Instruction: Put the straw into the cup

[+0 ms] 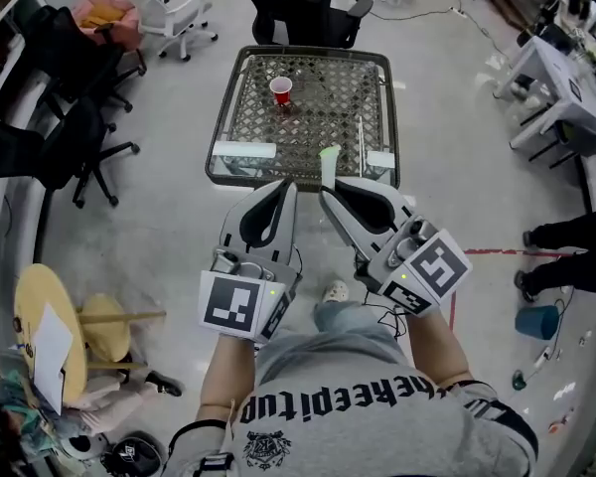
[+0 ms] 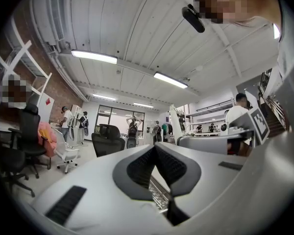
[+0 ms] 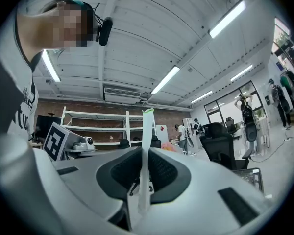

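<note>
At the table's [image 1: 313, 52] near edge, the right gripper [image 1: 328, 189] clamped the straw [image 1: 329, 164], the left gripper [image 1: 290, 187] closed and empty. Carrying stage, seemingly; next, alignment over the far-edge cup [image 1: 281, 90].

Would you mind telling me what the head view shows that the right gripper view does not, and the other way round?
Only the head view: the red cup standing on the far part of the mesh table, seen from above.
Only the right gripper view: a close look along the jaws, whose pads press on the straw from both sides, with white shelves against a brick wall beyond.
Both: the right hand-held gripper gripping the straw, its greenish end sticking out clear of the jaws.
</note>
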### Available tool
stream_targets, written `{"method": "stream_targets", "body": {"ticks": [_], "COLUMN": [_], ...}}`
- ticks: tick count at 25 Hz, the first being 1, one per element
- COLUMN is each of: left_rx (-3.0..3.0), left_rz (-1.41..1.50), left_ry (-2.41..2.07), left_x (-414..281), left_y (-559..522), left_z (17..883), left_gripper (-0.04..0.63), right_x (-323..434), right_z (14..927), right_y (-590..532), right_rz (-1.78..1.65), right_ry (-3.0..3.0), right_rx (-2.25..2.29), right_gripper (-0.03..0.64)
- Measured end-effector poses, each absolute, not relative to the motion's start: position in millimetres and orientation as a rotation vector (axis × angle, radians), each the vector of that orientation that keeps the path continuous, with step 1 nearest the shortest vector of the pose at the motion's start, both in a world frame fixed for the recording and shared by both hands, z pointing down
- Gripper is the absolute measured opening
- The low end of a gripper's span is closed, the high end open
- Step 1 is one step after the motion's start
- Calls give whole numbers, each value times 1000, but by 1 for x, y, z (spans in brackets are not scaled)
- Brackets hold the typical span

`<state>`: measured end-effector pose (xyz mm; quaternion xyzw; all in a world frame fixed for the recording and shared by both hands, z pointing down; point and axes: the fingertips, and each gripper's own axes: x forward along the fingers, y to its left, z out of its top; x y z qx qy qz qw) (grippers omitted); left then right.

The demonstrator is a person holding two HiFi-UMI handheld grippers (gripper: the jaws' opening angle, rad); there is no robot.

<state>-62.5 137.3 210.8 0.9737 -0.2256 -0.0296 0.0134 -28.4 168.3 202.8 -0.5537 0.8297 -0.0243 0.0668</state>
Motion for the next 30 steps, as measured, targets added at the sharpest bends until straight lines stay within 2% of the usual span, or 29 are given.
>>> {"method": "stream_targets", "body": {"ticks": [11,30], "left_rx": [3029,3024], "left_rz": [-76,10], "left_ry": [-820,-912], "left_x": [-5,19], "left_y": [120,91], "left_z": [208,224], "left_gripper": [28,28], "right_x": [33,64], "right_z": [203,219], "right_y": [150,116], "right_rz": [-79,-151], "right_ry": [2545,2549], "right_rx": [-1588,-1508], "right_gripper": [57,57]}}
